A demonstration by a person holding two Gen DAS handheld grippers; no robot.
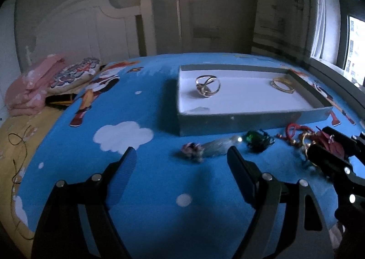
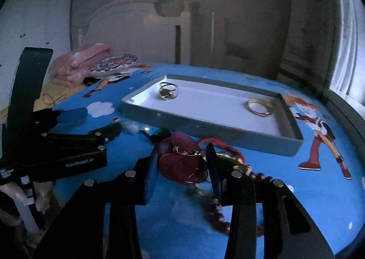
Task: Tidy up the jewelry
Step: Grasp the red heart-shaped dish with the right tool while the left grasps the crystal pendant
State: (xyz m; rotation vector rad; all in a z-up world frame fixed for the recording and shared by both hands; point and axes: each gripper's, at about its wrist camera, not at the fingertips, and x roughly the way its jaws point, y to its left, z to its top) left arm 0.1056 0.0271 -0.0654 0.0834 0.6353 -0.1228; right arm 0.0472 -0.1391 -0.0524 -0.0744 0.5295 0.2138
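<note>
This is a bedroom in someone's home. A white curved headboard (image 1: 91,19) is standing against the far wall, a cartoon-printed blue bedsheet (image 1: 159,179) is covering the mattress, pink folded bedding (image 1: 32,85) is lying by a patterned pillow (image 1: 75,74), and daylight is coming through a curtained window (image 1: 330,30).

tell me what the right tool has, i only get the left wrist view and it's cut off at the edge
Observer: The right tool has a dark red flower brooch between its pads, both touching it.
Operator: anything tangled with it
Observer: A dark red bead strand lies beneath the tool; whether it is attached, I cannot tell.
Operator: which side of the brooch is up
Observer: The side with its silver pin, facing the camera.
</note>
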